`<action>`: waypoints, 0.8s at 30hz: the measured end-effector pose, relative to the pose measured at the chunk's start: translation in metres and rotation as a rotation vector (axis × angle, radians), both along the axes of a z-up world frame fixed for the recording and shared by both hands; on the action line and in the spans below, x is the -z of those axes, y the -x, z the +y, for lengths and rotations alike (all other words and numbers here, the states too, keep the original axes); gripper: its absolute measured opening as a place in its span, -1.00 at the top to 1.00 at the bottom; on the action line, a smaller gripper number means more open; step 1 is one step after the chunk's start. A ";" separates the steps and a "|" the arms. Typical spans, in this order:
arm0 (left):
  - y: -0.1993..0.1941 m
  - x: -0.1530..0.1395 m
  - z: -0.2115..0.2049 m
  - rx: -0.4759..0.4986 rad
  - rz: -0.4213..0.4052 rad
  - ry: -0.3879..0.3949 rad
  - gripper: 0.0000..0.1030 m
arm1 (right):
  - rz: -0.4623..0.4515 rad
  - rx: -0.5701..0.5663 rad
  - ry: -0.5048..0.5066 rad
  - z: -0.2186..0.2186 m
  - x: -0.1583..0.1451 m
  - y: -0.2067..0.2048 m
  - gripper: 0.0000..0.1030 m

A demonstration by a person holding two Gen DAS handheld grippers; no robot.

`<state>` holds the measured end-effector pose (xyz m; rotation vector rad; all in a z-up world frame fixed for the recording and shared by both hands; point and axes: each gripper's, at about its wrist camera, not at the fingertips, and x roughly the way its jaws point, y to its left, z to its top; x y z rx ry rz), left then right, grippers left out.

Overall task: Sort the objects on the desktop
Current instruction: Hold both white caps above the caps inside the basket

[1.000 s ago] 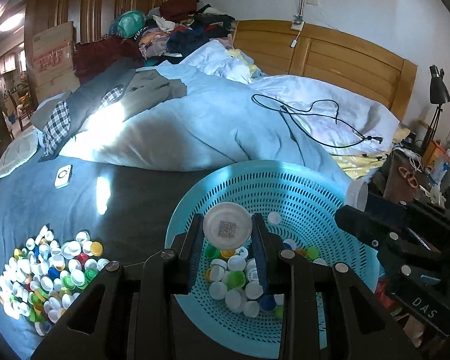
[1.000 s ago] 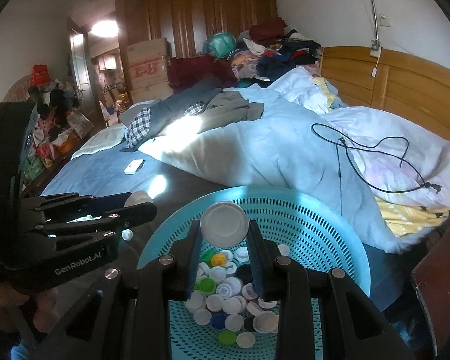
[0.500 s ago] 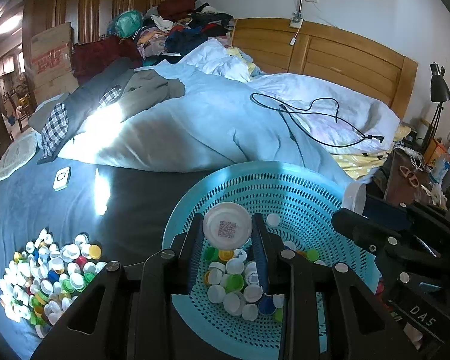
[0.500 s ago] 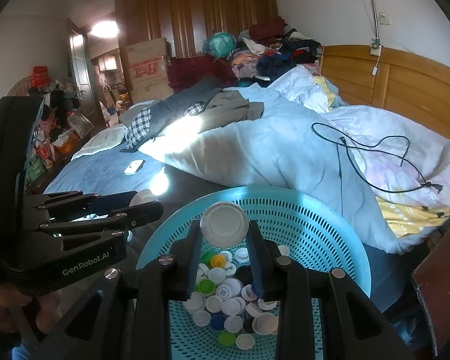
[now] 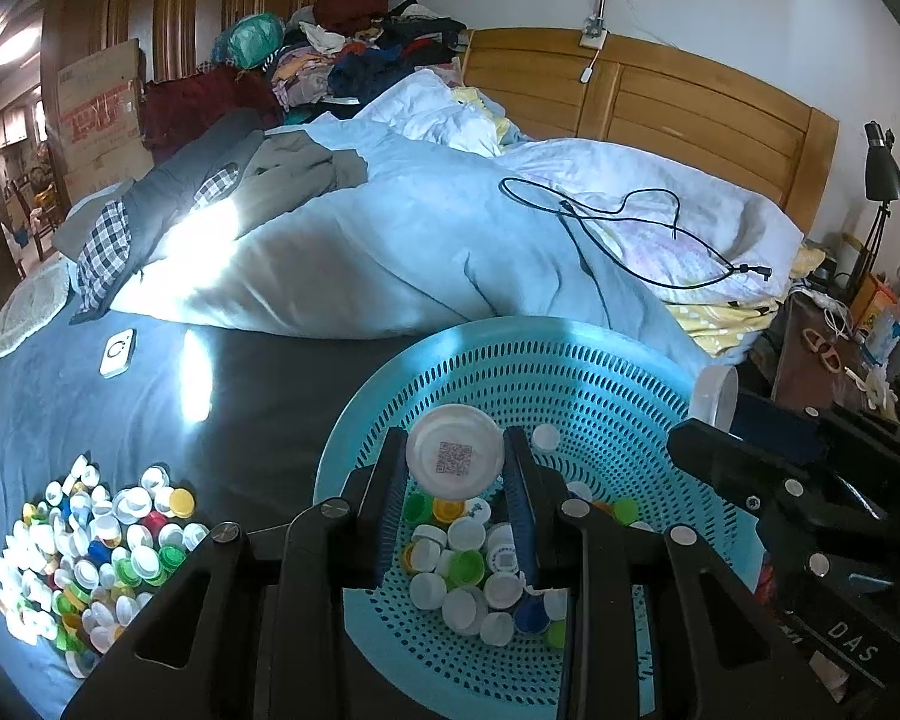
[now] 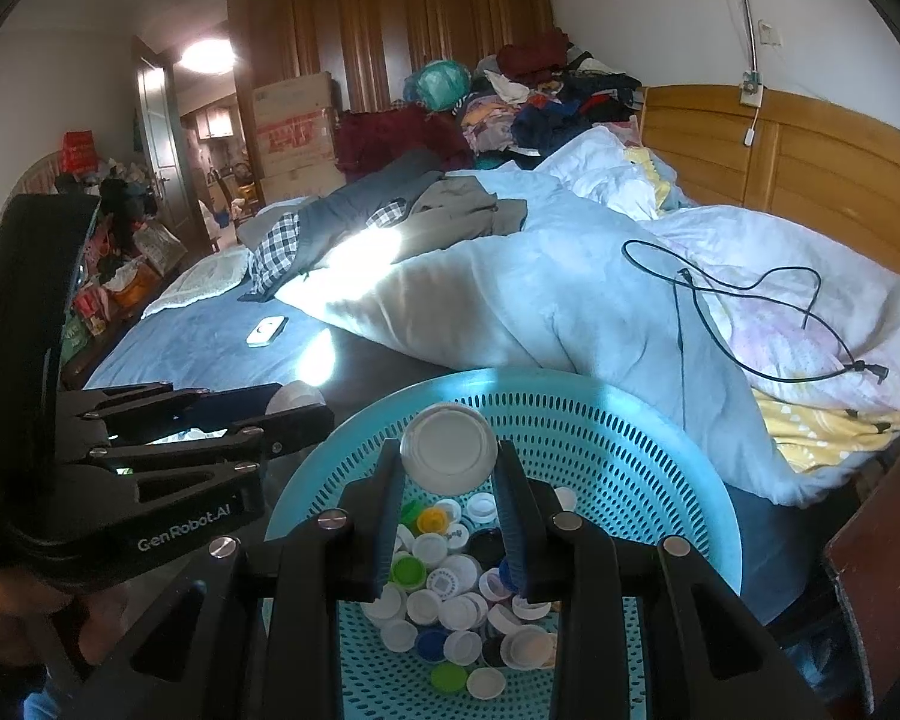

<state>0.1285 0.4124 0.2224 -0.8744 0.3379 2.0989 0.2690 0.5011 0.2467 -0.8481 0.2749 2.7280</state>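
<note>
A light blue perforated basket [image 5: 600, 384] [image 6: 642, 438] stands on the bed and holds several bottle caps [image 5: 468, 588] [image 6: 450, 600]. My left gripper [image 5: 455, 459] is shut on a white cap with a QR code [image 5: 455, 457], held above the basket. My right gripper [image 6: 449, 450] is shut on a plain white cap [image 6: 449, 449], also above the basket. The right gripper shows at the right of the left wrist view [image 5: 714, 402], the left gripper at the left of the right wrist view [image 6: 294, 405]. A pile of mixed caps [image 5: 90, 552] lies on the bed to the left.
A pale blue duvet [image 5: 390, 252] with a black cable [image 5: 630, 228] lies behind the basket. A small white device [image 5: 117, 353] lies on the blue sheet. A nightstand with clutter [image 5: 840, 348] stands at the right, clothes are piled at the back.
Both grippers keep their caps over the basket. The views shifted slightly; the left gripper edged closer to the basket in the right wrist view.
</note>
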 end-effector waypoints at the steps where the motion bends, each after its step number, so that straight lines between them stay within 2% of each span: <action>1: 0.001 0.000 0.000 0.000 0.001 -0.001 0.48 | 0.001 0.000 0.003 0.002 0.000 0.000 0.37; 24: 0.000 -0.002 0.008 0.009 -0.009 -0.016 0.48 | -0.013 -0.007 0.017 0.003 0.006 0.002 0.37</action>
